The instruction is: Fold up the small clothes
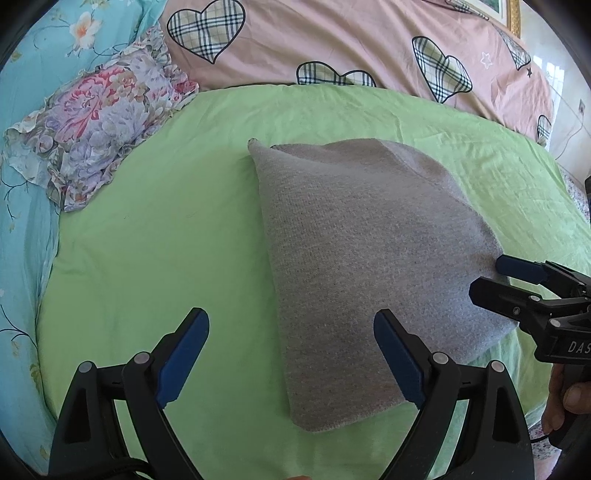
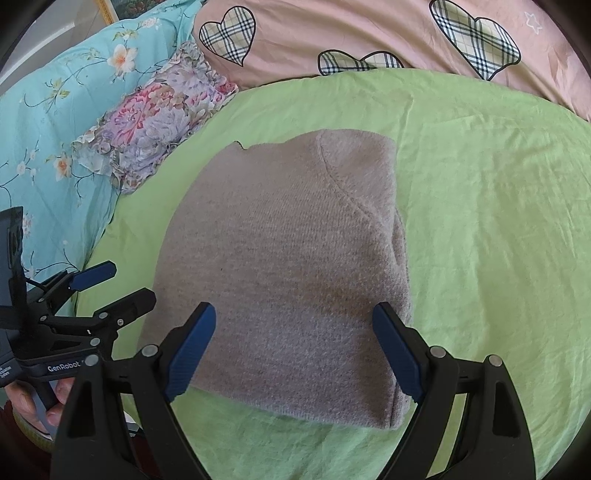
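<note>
Green sheeting (image 2: pixel 498 221) covers the bed and carries everything. Along its left edge lies a turquoise flowered cloth (image 2: pixel 55 122), and at the far left corner a small ruffled floral pillow (image 2: pixel 159 122) overlaps the green. Across the far edge runs a pink cover with plaid hearts (image 2: pixel 332 33).

Near the left edge the left gripper (image 1: pixel 291 354) hovers with its jaws wide apart and nothing between the pads; its left finger is over bare sheet, its right finger over the garment's left border. A folded grey knitted garment (image 2: pixel 288 258) lies flat in the middle of the sheet, with a curved seam showing at its far right corner. The right gripper (image 2: pixel 293 349) hangs over the garment's near edge, its jaws spread wide and gripping nothing.
</note>
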Demonstrator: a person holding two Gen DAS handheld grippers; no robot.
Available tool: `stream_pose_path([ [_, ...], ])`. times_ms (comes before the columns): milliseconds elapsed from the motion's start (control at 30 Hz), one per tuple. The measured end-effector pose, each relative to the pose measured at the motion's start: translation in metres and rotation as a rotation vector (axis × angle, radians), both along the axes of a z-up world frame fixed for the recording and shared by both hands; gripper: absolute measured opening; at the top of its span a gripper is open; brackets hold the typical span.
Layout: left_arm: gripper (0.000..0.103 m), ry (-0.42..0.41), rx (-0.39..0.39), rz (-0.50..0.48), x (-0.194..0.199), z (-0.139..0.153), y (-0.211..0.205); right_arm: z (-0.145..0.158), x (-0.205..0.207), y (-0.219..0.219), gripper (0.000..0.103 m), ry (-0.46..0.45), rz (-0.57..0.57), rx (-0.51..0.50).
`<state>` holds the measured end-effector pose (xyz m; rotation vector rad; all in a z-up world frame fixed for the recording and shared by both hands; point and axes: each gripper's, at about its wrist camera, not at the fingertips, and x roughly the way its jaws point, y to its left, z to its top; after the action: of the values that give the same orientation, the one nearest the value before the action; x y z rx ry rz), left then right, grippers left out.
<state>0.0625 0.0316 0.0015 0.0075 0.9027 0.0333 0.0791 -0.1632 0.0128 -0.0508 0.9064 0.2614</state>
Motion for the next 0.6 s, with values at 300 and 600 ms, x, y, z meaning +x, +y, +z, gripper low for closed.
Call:
stream_pose_path([
  [300, 0.092, -0.005, 0.003, -0.002, -0.0014, 0.0014, -0.0024, -0.0014, -0.0016, 0.0030, 0.087, 0.000, -0.002, 0.000],
  [600, 0.092, -0.008, 0.000, -0.001, -0.0025, 0.0021, -0.0033, -0.0017, -0.0017, 0.0030, 0.087, 0.000, -0.002, 0.001],
])
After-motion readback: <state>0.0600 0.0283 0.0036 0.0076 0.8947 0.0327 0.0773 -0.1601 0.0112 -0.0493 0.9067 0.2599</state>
